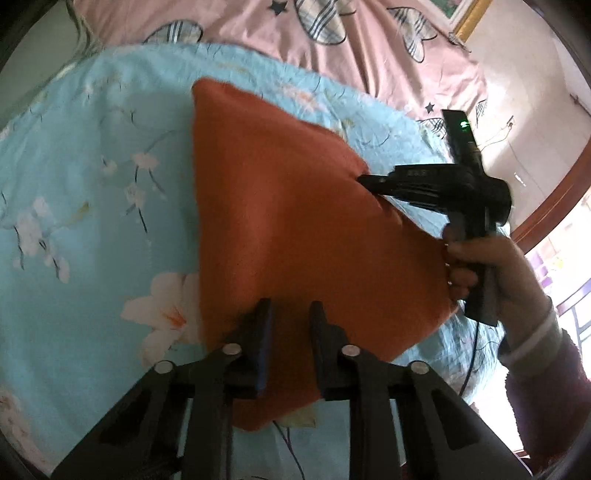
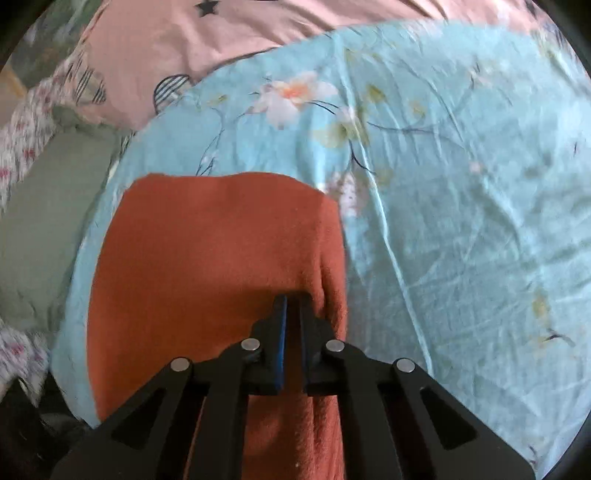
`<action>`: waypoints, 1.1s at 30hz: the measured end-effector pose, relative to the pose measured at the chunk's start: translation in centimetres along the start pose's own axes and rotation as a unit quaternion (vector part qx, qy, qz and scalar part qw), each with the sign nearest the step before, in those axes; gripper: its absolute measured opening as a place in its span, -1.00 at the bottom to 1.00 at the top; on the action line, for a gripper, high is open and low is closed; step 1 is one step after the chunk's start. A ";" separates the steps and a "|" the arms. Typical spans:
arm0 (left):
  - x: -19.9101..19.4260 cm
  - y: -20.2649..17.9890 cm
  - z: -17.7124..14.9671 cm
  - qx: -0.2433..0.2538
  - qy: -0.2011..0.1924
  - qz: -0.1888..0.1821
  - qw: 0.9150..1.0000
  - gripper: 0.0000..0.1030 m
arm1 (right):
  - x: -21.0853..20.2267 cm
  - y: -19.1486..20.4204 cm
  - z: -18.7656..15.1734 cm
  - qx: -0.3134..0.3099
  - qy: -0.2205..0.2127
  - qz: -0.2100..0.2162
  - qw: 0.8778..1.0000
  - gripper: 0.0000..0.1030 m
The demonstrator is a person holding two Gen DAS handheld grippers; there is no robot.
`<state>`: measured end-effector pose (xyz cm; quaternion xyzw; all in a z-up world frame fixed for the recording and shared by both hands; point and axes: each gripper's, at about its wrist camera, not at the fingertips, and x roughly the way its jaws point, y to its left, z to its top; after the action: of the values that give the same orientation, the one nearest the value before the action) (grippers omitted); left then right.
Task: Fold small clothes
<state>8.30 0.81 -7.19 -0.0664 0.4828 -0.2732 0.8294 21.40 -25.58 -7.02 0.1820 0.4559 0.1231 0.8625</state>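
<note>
Left gripper (image 1: 290,308) up close, fingers spread w/ a clear gap, hovering over the near edge of the rust-orange cloth (image 1: 295,221). Nothing pinched between them; the cloth shows through the gap.

Right gripper (image 2: 293,300) in its own view: fingers nearly together, clamped on a raised fold at the cloth's (image 2: 207,258) right edge, fabric bunched right at the tips. From the left cam, the right gripper (image 1: 365,181) comes in from the right side, tips biting the cloth's right edge. The person's right hand (image 1: 491,269) wraps the handle, dark sleeve w/ pale cuff behind it.

Cloth itself lies on the light-blue floral sheet (image 1: 92,184), mostly flat, far corner pointing away in the left view. Sheet (image 2: 461,203) is wrinkled, white-and-orange blossoms printed on it.

Further back: pink bedding (image 1: 258,22) w/ stars and plaid butterfly shapes, same bedding (image 2: 184,40) top-left in the right cam. Far right, beige floor (image 1: 535,122) and a gilt picture frame (image 1: 469,18).
</note>
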 end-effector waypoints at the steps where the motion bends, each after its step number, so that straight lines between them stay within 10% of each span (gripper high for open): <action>1: 0.0 0.1 -0.1 -0.001 -0.001 0.000 1.000 -0.66 | -0.5 0.1 -0.1 0.000 -0.005 0.001 1.000 -0.91; 10: -1.1 0.0 -1.3 -0.005 -0.007 0.014 1.000 -0.64 | -9.1 3.5 -8.6 -0.057 -0.042 0.062 0.996 -0.80; 14: -1.4 -0.6 -2.2 0.004 -0.005 0.035 0.999 -0.59 | -7.7 1.3 -12.0 -0.058 -0.008 0.007 0.998 -0.82; 21: -2.3 -1.5 -3.6 0.005 -0.009 0.061 0.998 -0.41 | -9.6 -0.2 -13.5 -0.007 -0.038 0.061 0.997 -0.80; 28: -4.9 -2.4 -5.2 0.009 -0.036 0.104 0.994 0.22 | -12.3 0.3 -14.5 -0.027 -0.053 0.063 0.996 -0.74; 33: -6.5 -1.6 -6.6 -0.014 -0.055 0.129 0.990 0.60 | -14.0 0.1 -15.9 -0.040 -0.062 0.037 0.997 -0.25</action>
<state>-0.35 3.81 -5.12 -0.0297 0.4451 -0.1536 0.8817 0.41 -27.56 -4.80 0.1720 0.3892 0.1618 0.8904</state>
